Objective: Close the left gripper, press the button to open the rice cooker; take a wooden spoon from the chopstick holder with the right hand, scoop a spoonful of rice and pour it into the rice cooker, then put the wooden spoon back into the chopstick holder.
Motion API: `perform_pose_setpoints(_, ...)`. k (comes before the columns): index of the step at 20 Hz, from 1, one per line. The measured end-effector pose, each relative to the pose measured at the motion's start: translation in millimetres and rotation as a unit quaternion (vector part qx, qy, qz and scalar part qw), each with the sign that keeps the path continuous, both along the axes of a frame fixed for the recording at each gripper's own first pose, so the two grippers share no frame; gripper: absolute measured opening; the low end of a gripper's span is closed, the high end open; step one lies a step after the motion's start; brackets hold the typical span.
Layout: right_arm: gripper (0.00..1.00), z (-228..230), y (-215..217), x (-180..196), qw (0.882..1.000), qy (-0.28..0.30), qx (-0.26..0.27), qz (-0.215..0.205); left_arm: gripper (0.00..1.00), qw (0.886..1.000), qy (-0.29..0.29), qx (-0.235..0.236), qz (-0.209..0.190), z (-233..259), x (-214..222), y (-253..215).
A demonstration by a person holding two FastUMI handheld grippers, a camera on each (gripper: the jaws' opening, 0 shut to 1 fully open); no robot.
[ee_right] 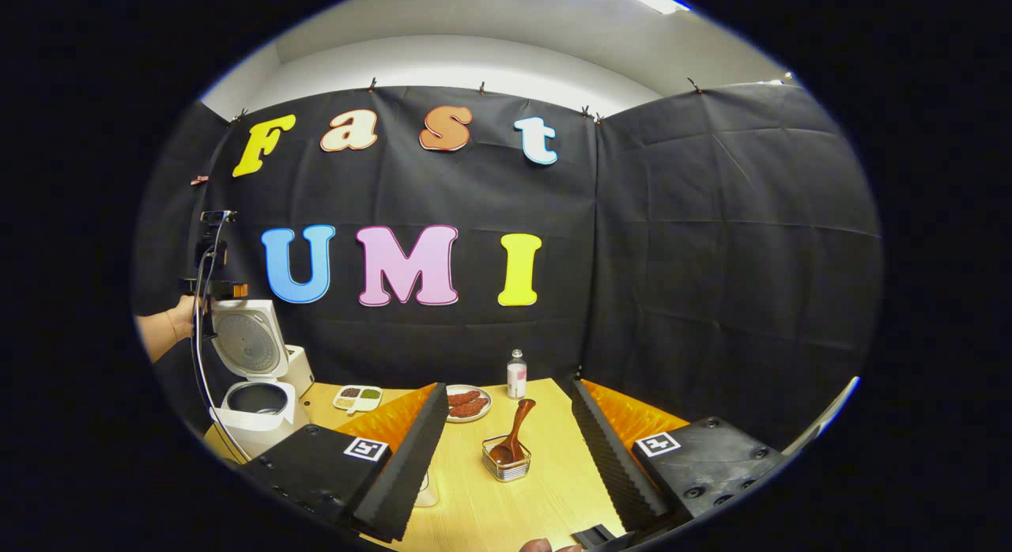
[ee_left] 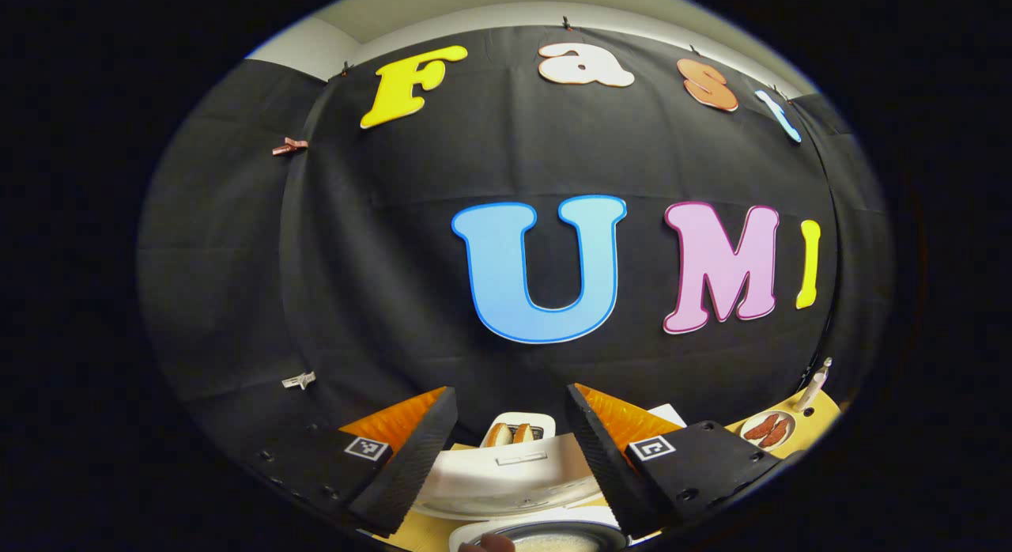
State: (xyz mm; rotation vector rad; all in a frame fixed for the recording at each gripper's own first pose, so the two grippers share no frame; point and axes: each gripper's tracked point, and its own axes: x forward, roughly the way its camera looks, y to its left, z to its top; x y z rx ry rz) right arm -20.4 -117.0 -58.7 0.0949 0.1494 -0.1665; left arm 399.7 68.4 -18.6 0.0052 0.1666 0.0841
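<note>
Bare table [ee_right: 545,457] before wooden spoon [ee_right: 514,437], bottle [ee_right: 516,374] just behind.

Both grippers, left gripper [ee_left: 511,449] and right gripper [ee_right: 506,449], level, jaws wide apart.

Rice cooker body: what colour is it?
White, with a dark inner pot; the rice cooker shows best in the right gripper view, lid up.
</note>
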Motion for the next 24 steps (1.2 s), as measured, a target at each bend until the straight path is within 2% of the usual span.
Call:
perform_pose_setpoints(2,0.98,-1.3,-4.4,-6.1,1.000,0.003,-0.004,-0.004,0.94,1.000,0.020,-0.004,0.006,-16.8,0.0,0.0)
perform_pose_setpoints(3,0.98,-2.4,-6.3,-9.5,1.000,0.006,-0.006,-0.006,1.00,1.000,0.012,-0.020,0.007,-16.4,2.1,-1.9)
perform_pose_setpoints(4,0.97,-3.5,-8.6,-11.4,1.000,0.010,-0.008,-0.007,0.96,0.999,0.016,-0.035,0.009,-19.8,-0.6,-2.2)
perform_pose_setpoints(5,0.97,-5.2,-10.7,-11.9,1.000,0.012,-0.008,-0.006,0.96,0.999,0.015,-0.047,0.013,-19.0,-5.4,-3.7)
perform_pose_setpoints(7,0.97,-5.2,-12.1,-10.3,1.000,0.015,-0.004,0.000,0.98,0.999,0.018,-0.042,0.010,-20.5,-16.6,-9.0)
perform_pose_setpoints(8,0.93,-5.1,-12.6,-7.6,1.000,0.015,-0.003,0.003,0.98,0.999,0.020,-0.042,0.009,-20.6,-25.4,-11.0)
perform_pose_setpoints(9,0.98,-5.0,-12.3,-4.3,1.000,0.015,0.000,0.008,0.98,0.999,0.021,-0.045,0.009,-22.7,-35.5,-15.6)
perform_pose_setpoints(15,0.98,-7.7,-1.2,5.5,0.999,0.016,0.011,0.048,0.98,0.999,0.020,-0.048,0.004,-49.0,-108.8,-41.5)
perform_pose_setpoints(19,0.98,-14.1,-0.3,-0.2,0.997,0.024,0.014,0.068,0.98,0.998,0.035,-0.053,0.013,-84.0,-152.5,-57.7)
perform_pose_setpoints(24,0.98,-17.0,-7.4,-6.3,0.997,0.031,0.013,0.069,0.97,0.996,0.065,-0.058,0.030,-132.3,-188.9,-72.3)
